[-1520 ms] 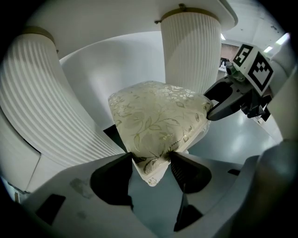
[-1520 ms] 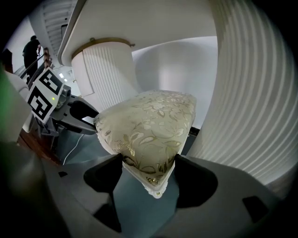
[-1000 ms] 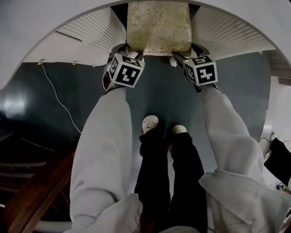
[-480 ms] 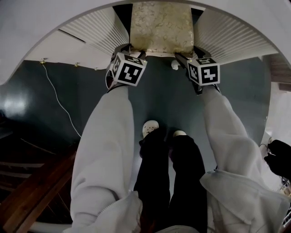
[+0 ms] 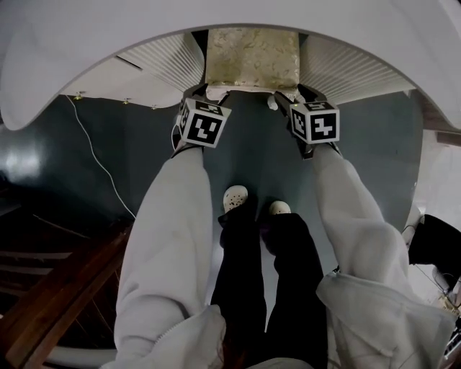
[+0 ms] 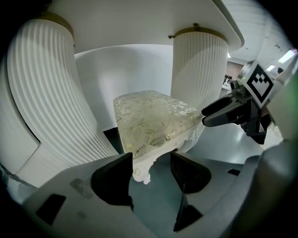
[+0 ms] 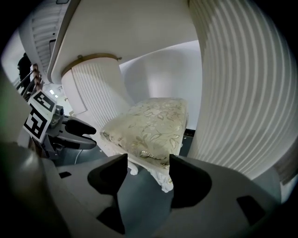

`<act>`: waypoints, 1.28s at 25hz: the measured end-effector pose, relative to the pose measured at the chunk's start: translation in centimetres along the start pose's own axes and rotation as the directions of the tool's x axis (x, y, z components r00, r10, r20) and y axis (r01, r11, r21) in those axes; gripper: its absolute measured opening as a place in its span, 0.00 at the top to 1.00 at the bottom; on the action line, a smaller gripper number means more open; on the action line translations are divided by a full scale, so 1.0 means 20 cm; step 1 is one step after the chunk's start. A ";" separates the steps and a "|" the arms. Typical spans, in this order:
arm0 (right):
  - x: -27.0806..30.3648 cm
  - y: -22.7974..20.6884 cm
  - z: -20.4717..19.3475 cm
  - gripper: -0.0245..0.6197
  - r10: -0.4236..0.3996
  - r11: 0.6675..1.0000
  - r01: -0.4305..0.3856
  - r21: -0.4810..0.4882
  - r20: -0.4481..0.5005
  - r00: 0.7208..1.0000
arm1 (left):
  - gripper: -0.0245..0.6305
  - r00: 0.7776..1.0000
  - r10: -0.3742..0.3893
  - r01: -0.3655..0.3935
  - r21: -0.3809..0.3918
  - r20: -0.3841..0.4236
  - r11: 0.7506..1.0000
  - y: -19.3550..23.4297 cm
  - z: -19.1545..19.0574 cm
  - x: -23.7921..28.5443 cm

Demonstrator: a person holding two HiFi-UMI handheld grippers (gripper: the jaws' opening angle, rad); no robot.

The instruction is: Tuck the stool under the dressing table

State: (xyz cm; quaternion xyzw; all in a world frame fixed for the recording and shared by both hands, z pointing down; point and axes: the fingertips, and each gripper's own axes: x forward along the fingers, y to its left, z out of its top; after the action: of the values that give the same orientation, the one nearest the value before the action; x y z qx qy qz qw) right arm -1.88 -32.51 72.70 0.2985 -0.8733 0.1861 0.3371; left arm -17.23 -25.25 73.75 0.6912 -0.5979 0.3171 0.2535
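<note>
Stool [image 5: 252,58]: your gold-patterned cushioned seat on white carved legs stands between the two fluted pedestals. Its far part lies beneath the front edge of the worktop and its near part shows outside that edge.
Dressing table [image 5: 216,21]: white, with a curved front edge. One ribbed pedestal [image 5: 162,61] stands left of the stool and the other [image 5: 353,65] right of it.
Left gripper [image 6: 151,174]: you hold it at the stool's near left corner. Its jaws stand apart, with the corner and its leg at the gap; they clamp nothing.
Right gripper [image 7: 146,179]: you hold it at the near right corner. Its jaws are likewise spread, with the corner leg showing between them.
Floor [image 5: 259,158]: dark blue-grey. Your white shoes [image 5: 236,196] stand just short of the stool, and a white cable [image 5: 101,166] trails across the floor at the left.
</note>
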 end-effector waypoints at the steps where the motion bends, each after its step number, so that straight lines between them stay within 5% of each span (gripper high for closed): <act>1: -0.02 0.02 0.00 0.45 0.010 1.000 -0.010 -0.001 -0.007 1.000 | 0.57 1.000 -0.008 0.008 -0.008 0.000 1.000 -0.01 0.00 -0.03; 20: -0.40 0.19 0.01 0.51 0.072 0.997 -0.074 -0.019 -0.095 0.993 | 0.59 0.998 0.020 -0.010 -0.188 0.051 0.982 -0.14 0.06 -0.44; 32: -0.68 0.29 0.15 0.57 0.104 0.993 -0.106 -0.054 -0.035 0.994 | 0.67 0.998 0.012 -0.002 -0.164 0.060 0.986 -0.27 0.14 -0.72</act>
State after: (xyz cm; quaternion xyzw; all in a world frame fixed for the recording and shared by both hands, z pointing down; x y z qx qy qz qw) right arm 1.08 -24.36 60.28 0.2399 -0.8870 0.1841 0.3490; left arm -12.68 -16.78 61.38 0.6751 -0.6320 0.2464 0.2900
